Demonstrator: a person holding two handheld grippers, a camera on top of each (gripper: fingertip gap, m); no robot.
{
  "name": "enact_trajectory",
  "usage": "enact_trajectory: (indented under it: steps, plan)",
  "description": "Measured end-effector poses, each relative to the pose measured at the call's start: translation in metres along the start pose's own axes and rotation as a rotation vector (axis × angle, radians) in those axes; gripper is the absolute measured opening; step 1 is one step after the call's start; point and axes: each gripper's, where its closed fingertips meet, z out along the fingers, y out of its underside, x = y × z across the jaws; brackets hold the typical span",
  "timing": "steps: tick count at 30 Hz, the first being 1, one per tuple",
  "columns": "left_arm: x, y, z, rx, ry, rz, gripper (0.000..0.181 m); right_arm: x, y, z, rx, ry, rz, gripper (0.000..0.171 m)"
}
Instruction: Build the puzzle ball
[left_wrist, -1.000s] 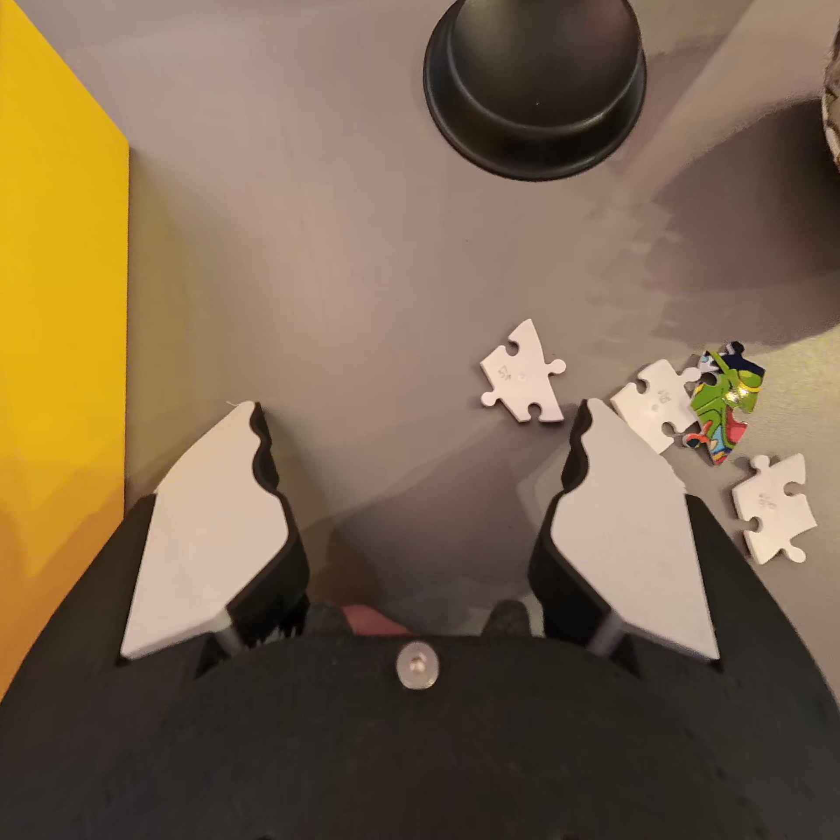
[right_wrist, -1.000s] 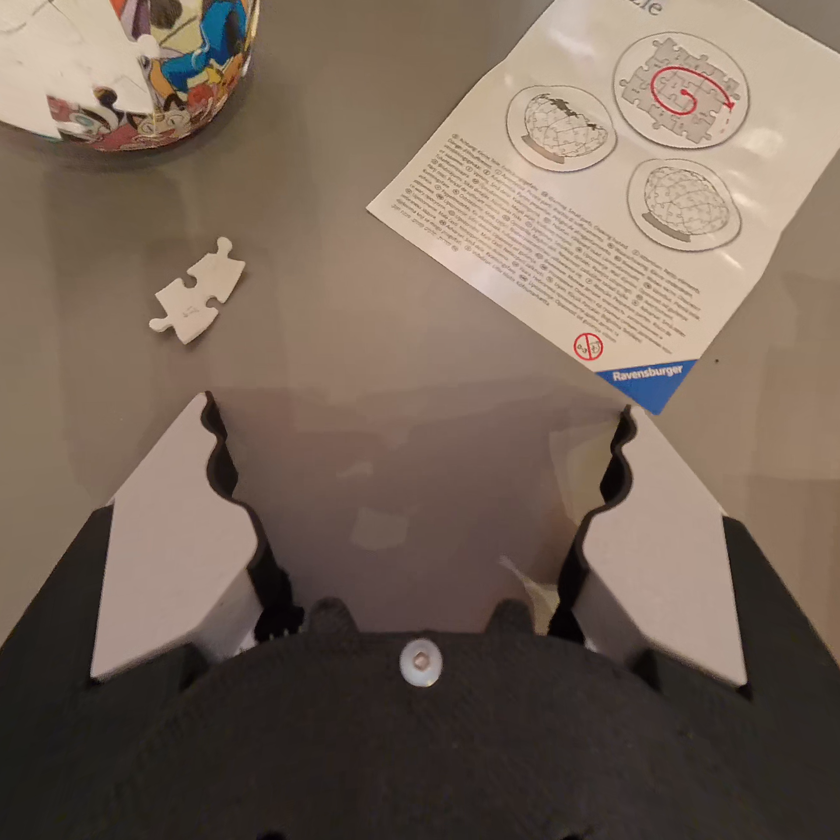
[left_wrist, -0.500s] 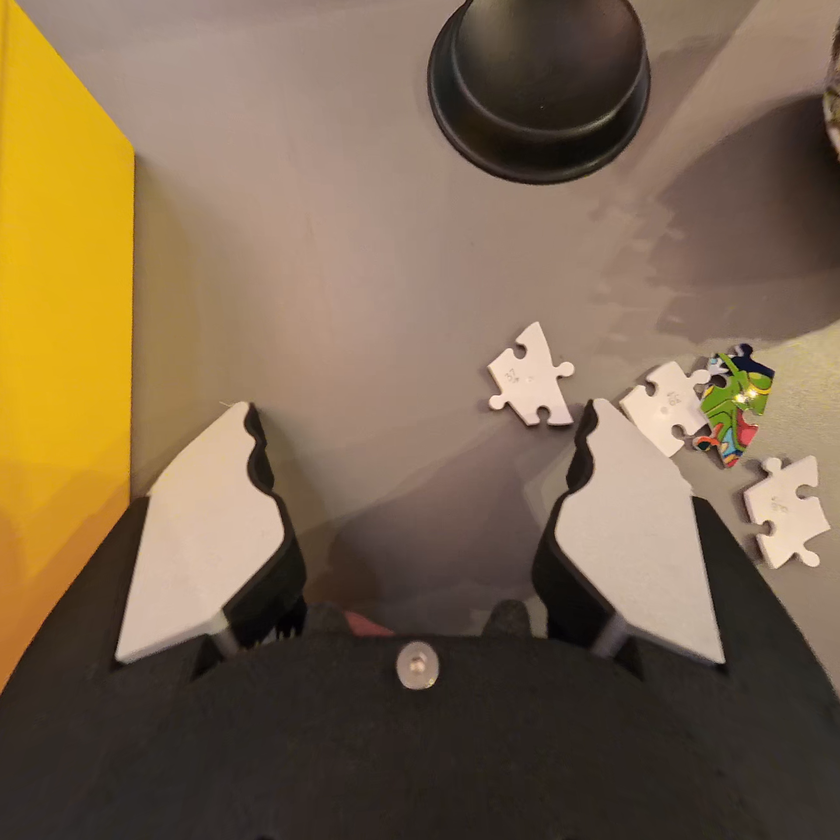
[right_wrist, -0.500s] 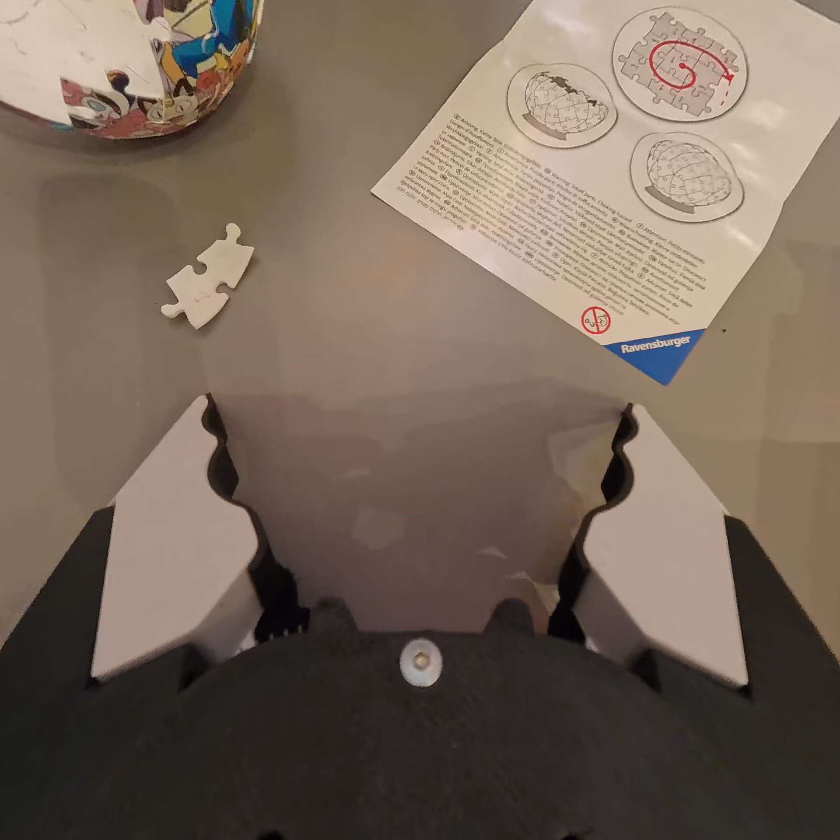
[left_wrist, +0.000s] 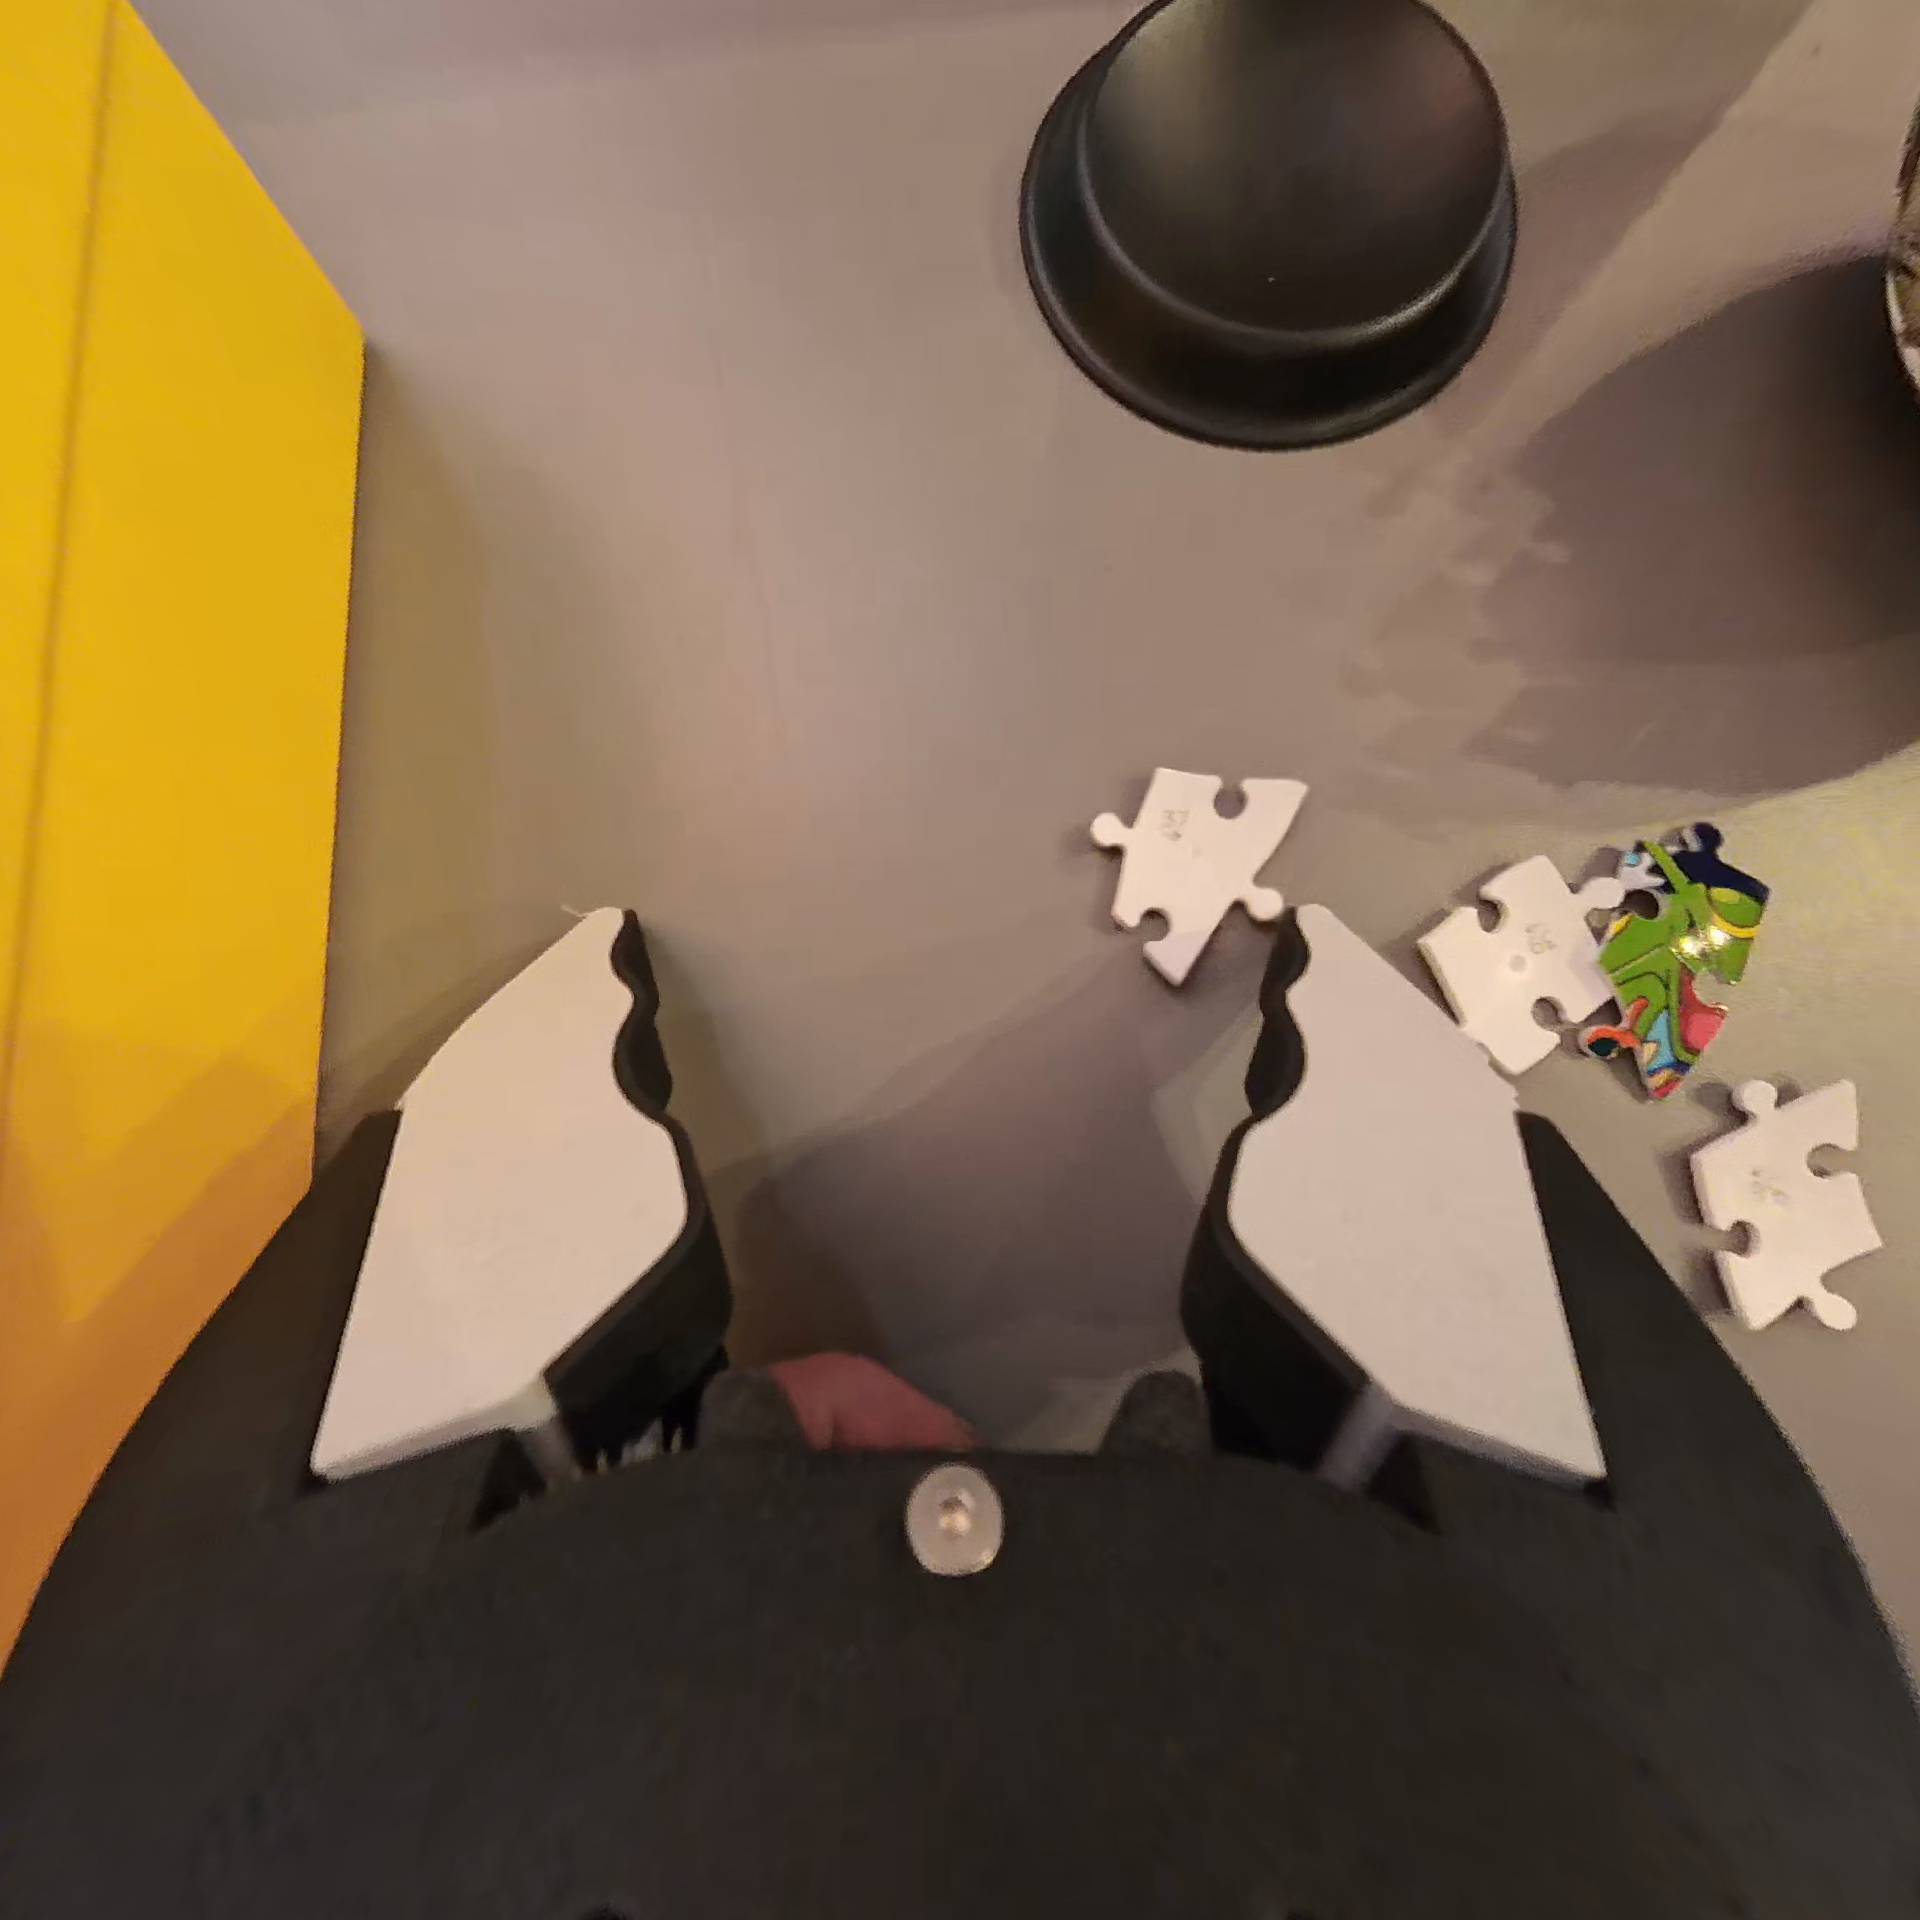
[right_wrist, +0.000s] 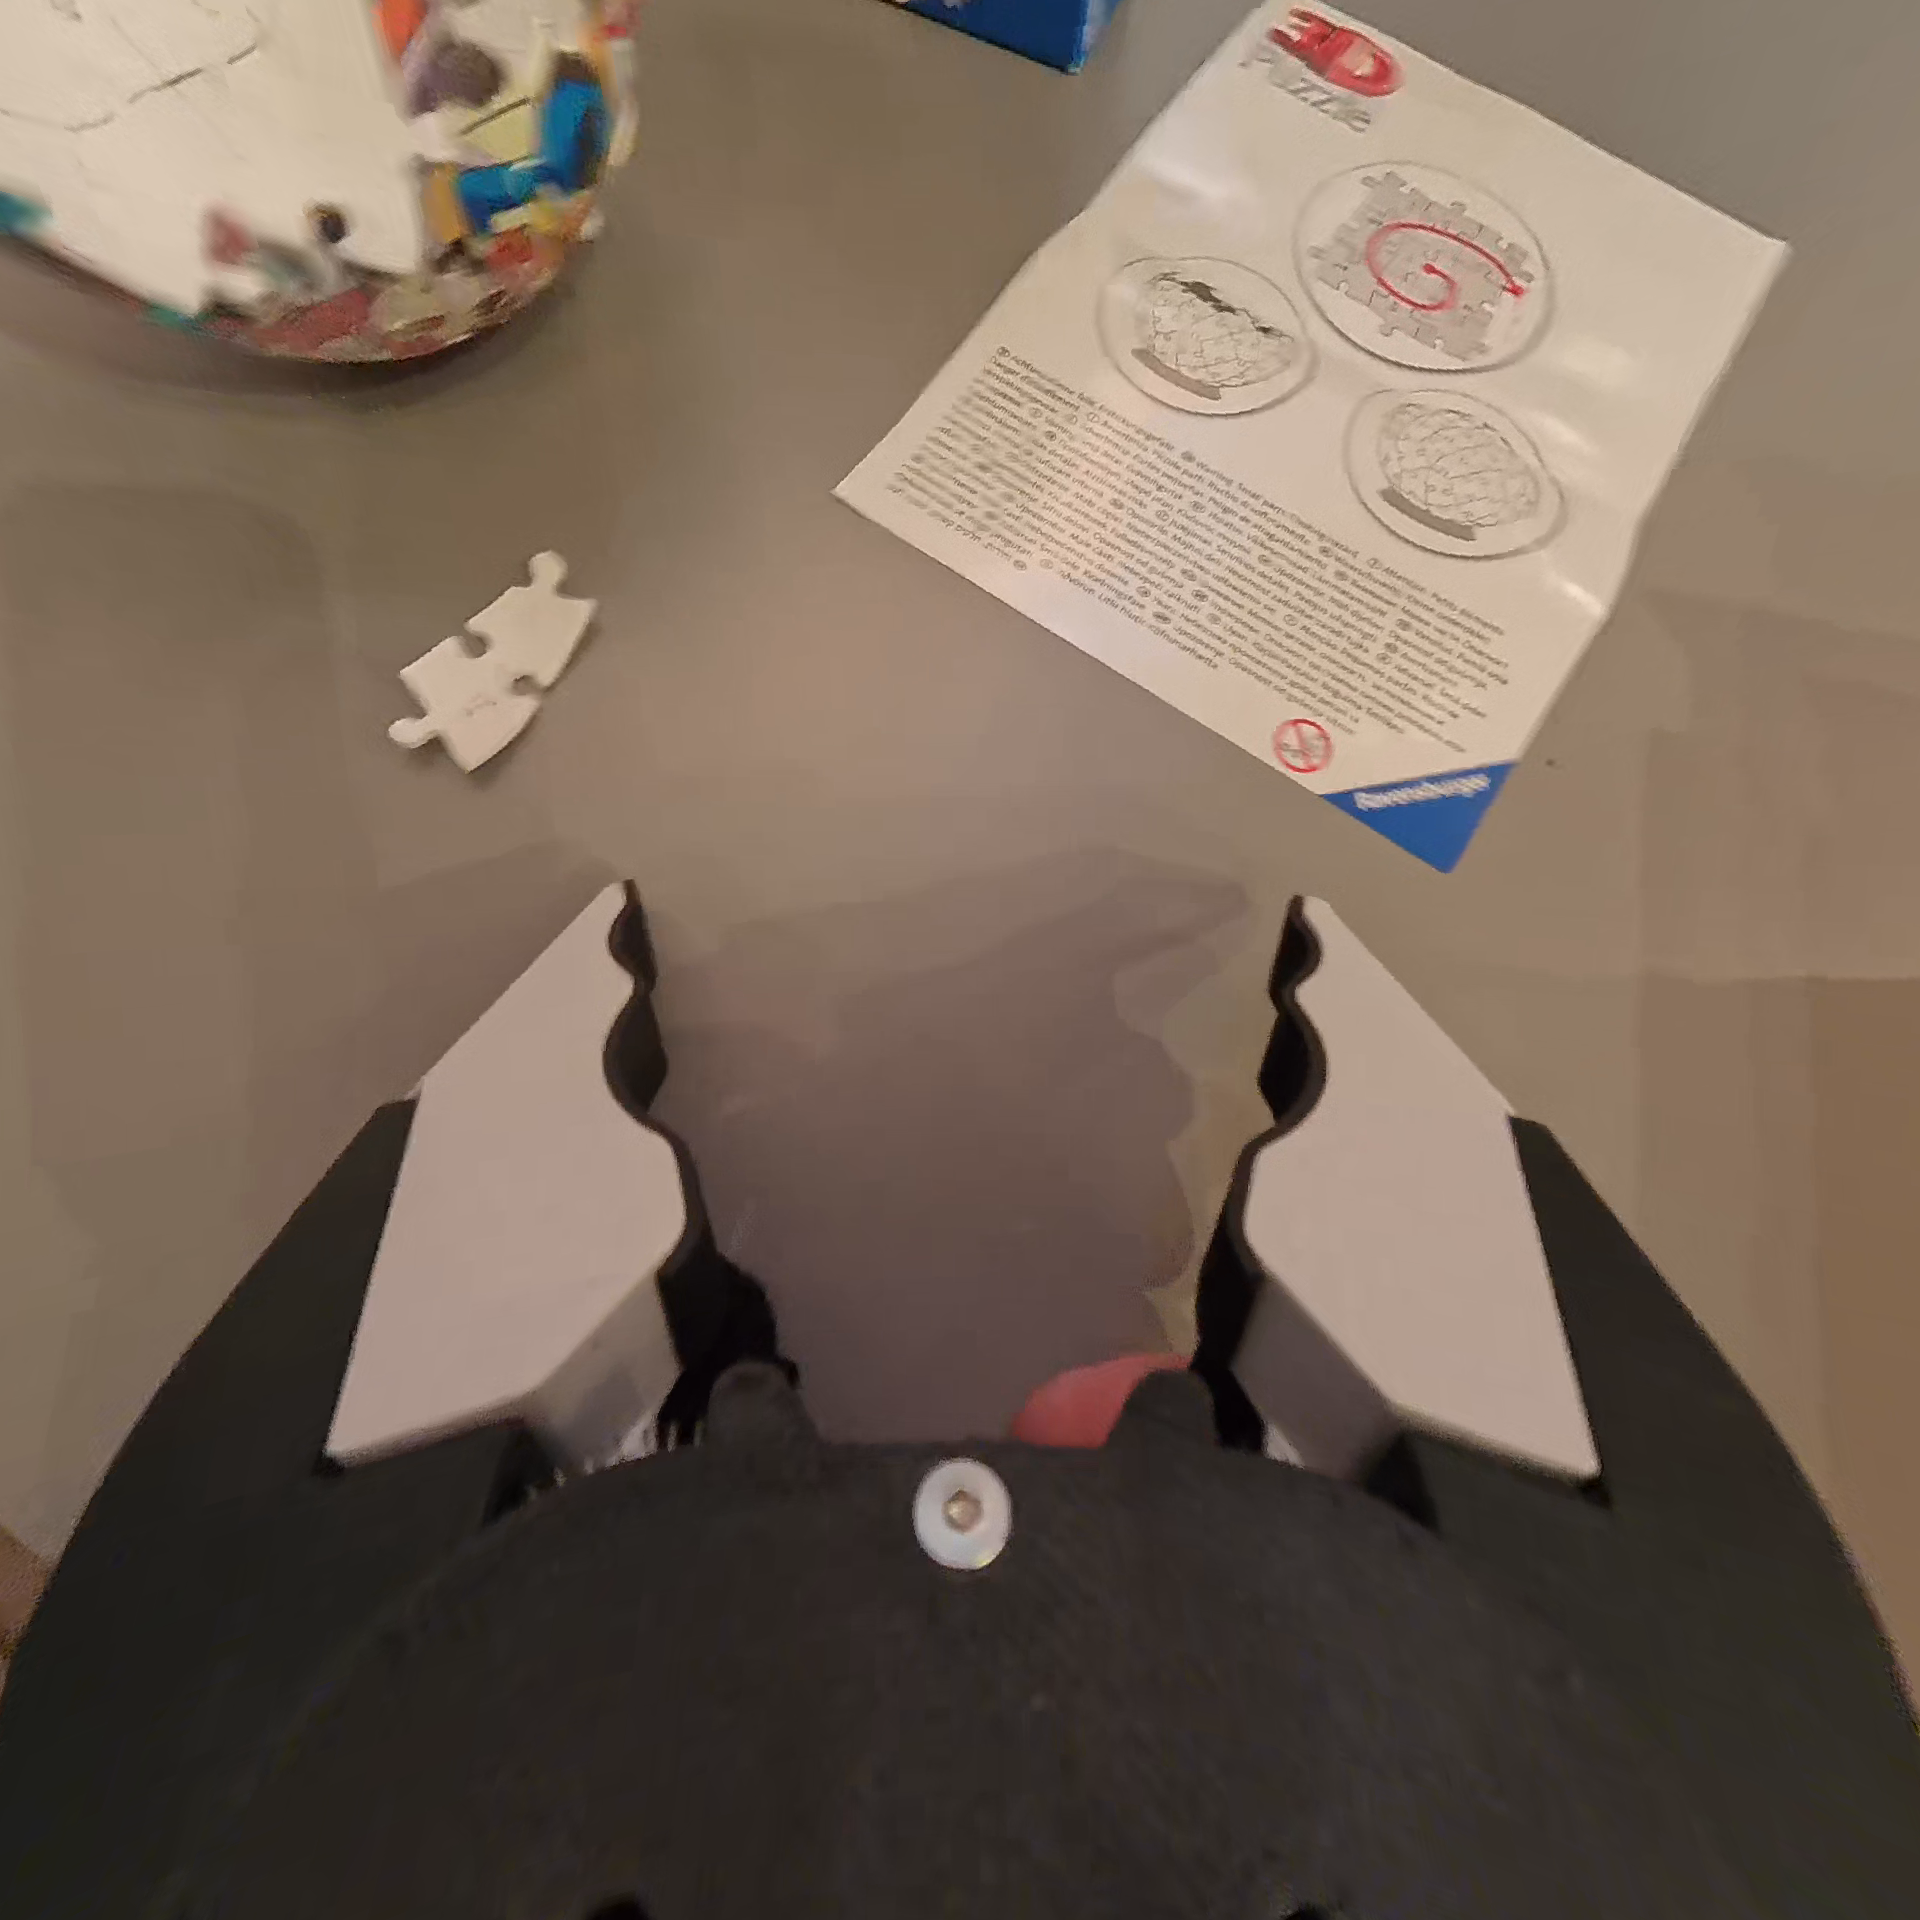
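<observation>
Left wrist view first: the left hand-held gripper (left_wrist: 961, 920) hangs over the grey counter (left_wrist: 727, 644) with its jaws spread wide and nothing between them. Just off its right fingertip (left_wrist: 1340, 997) sits a white puzzle piece (left_wrist: 1195, 883), blank side up, close to the tip, but I can't tell if it's touching. Farther right there's a little cluster: another white piece (left_wrist: 1507, 977) with a colourful green piece (left_wrist: 1673, 966) lapping over its right edge, and a third white piece (left_wrist: 1782, 1205) a bit nearer, apart from those two. At the far side is a round black stand (left_wrist: 1268, 229), sitting well apart from the pieces. A yellow panel (left_wrist: 156, 727) runs along the left edge. A sliver of the ball barely shows at the far right edge, too cropped to say much.

Right wrist view: the right hand-held gripper (right_wrist: 956, 904) is also wide open and empty, over bare counter (right_wrist: 831, 644). The half-built puzzle ball (right_wrist: 312, 177) sits at the far left, white insides and colourful cartoon outside, a bit blurry. Nearer than it, on the left, two joined white pieces (right_wrist: 494, 665) lie blank side up, well clear of the fingers. Far right is the folded instruction sheet (right_wrist: 1320, 457) with three round diagrams, lying flat. A blue box corner (right_wrist: 1029, 31) pokes in at the far edge.
</observation>
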Motion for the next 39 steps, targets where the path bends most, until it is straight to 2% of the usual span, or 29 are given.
enact_trajectory:
  steps: [1,2,4,6,10,11,13,15,18,20,22,23,26,28,30,31,35,39]
  plan:
    - [-0.003,-0.002,-0.001,0.018,-0.027,0.002,0.103,-0.003,0.002,0.0,-0.009,-0.028,-0.024,0.137]
    - [-0.008,-0.005,-0.002,0.035,-0.068,-0.004,0.093,-0.002,0.003,0.0,-0.01,-0.027,-0.033,0.142]
    - [-0.006,-0.002,-0.002,0.012,-0.047,0.005,0.103,0.0,0.003,0.0,-0.014,-0.024,-0.036,0.145]
    - [-0.008,-0.003,-0.003,0.012,-0.059,0.004,0.096,0.003,0.004,0.002,-0.034,-0.024,-0.002,0.147]
    - [-0.013,-0.005,-0.003,0.033,-0.1,-0.005,0.086,0.005,0.002,0.002,-0.032,-0.054,0.0,0.131]
    - [-0.014,-0.006,-0.003,0.035,-0.105,-0.004,0.085,0.004,0.002,0.002,-0.022,-0.076,-0.007,0.123]
    - [-0.015,-0.007,-0.002,0.04,-0.105,0.008,0.089,0.011,0.002,0.0,-0.03,-0.057,0.024,0.105]
    - [-0.011,-0.005,-0.001,0.028,-0.058,-0.007,0.094,0.015,0.002,0.0,-0.029,-0.05,0.024,0.097]
    - [-0.011,-0.004,-0.003,0.03,-0.05,0.021,0.093,0.021,-0.002,0.0,0.007,-0.007,-0.032,0.107]
    - [-0.005,-0.002,-0.003,0.029,-0.024,0.031,0.094,0.028,-0.002,0.003,0.005,0.035,-0.012,0.133]
    - [-0.006,0.001,-0.003,-0.012,-0.015,0.023,0.106,0.026,-0.002,0.004,-0.001,0.02,0.003,0.132]
    - [-0.01,0.002,-0.003,-0.034,-0.021,0.027,0.119,0.027,-0.002,0.004,-0.003,0.028,0.007,0.135]
    - [-0.011,-0.003,-0.001,-0.024,0.044,-0.039,0.123,0.025,-0.002,0.004,-0.003,0.02,0.006,0.133]
    - [-0.01,0.002,0.003,-0.043,0.024,0.019,0.128,0.026,0.001,0.006,-0.022,0.006,0.04,0.135]
    - [-0.003,-0.001,0.005,-0.037,0.04,0.013,0.136,0.026,0.004,0.008,-0.045,-0.014,0.071,0.142]
    - [0.0,0.0,0.007,-0.043,0.044,0.032,0.146,0.025,0.004,0.008,-0.047,-0.017,0.062,0.143]
    - [0.006,-0.003,0.006,-0.027,0.059,0.056,0.146,0.016,0.007,0.009,-0.066,-0.055,0.026,0.16]
    - [0.007,-0.002,0.008,-0.037,0.039,0.075,0.146,0.016,0.007,0.009,-0.066,-0.054,0.027,0.16]
